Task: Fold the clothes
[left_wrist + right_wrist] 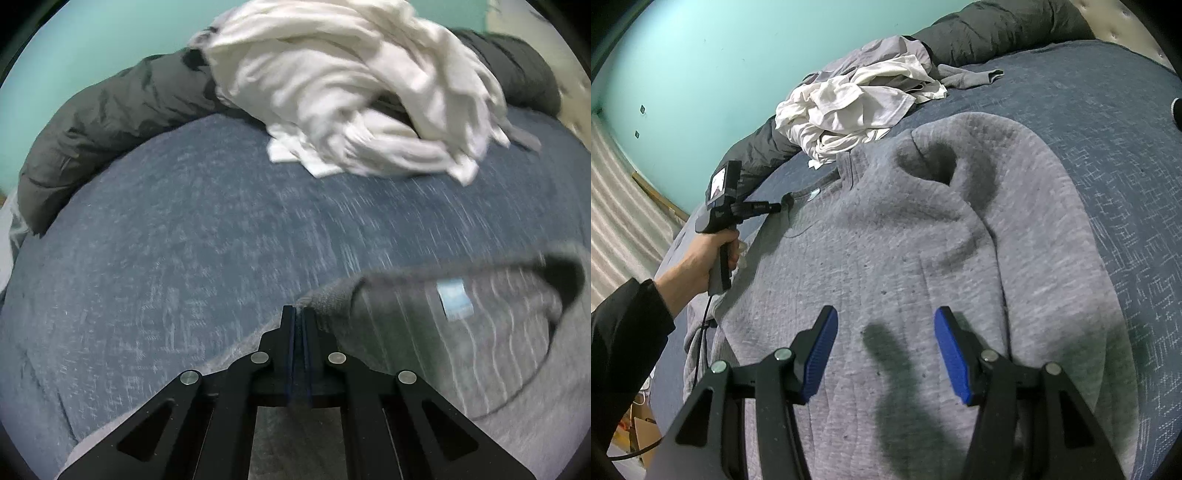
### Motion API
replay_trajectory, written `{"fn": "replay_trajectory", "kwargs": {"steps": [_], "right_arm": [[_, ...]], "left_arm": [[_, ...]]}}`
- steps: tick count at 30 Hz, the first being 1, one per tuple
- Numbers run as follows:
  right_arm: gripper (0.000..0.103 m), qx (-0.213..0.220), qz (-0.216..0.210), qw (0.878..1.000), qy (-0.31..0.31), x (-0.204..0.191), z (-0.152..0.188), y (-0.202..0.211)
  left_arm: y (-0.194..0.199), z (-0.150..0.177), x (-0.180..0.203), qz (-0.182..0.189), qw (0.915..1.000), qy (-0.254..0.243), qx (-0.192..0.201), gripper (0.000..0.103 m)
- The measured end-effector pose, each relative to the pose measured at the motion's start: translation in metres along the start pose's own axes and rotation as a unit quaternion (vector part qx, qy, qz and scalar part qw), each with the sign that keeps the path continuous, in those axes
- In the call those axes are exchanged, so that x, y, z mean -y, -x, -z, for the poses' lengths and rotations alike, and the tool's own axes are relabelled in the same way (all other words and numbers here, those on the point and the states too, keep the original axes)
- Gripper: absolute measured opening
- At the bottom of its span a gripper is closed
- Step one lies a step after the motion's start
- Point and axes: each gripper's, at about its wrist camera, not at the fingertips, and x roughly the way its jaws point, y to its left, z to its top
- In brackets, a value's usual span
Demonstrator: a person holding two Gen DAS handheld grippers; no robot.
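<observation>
While L gripper (297,314) is pinching the grey sweatshirt's (905,236) collar edge w/ fingers pressed together, R gripper (885,328) is hovering spread over its body; sweatshirt is lying on blue bedspread (166,240), white clothes (351,92) piled beyond.

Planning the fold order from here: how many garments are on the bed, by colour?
Grey: 3, the sweatshirt pinched near its collar by the left gripper, plus one grey garment and a paler one in the pile.
White: 1 crumpled bundle, possibly more than one piece.
Dark puffer jacket: 1.
Total: 5.
</observation>
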Motion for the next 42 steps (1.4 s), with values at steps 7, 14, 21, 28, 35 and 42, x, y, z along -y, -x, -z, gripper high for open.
{"fn": "replay_trajectory", "kwargs": {"steps": [7,14,21,28,35,42], "right_arm": [[0.055,0.0,0.0,1.0,-0.001,-0.003,0.006,-0.003],[0.055,0.007,-0.001,1.0,0.004,-0.011,0.006,-0.002],[0.055,0.012,0.005,1.0,0.016,-0.019,0.005,0.001],[0.055,0.029,0.018,0.999,0.025,-0.026,-0.006,0.013],[0.056,0.025,0.04,0.989,0.137,-0.061,-0.083,0.0],[0.056,-0.008,0.098,0.983,0.153,-0.071,-0.168,-0.062]], "left_arm": [[-0.002,-0.005,-0.018,0.049,0.9957,0.078,-0.009,0.011],[0.071,0.024,-0.043,0.081,0.9892,0.113,0.047,0.032],[0.133,0.12,-0.035,0.082,0.9905,0.097,0.052,0.033],[0.16,0.199,-0.03,0.095,0.9867,0.123,0.046,0.034],[0.154,0.223,-0.025,0.109,0.9841,0.134,0.039,0.041],[0.151,0.232,-0.02,0.122,0.9837,0.128,0.033,0.041]]}}
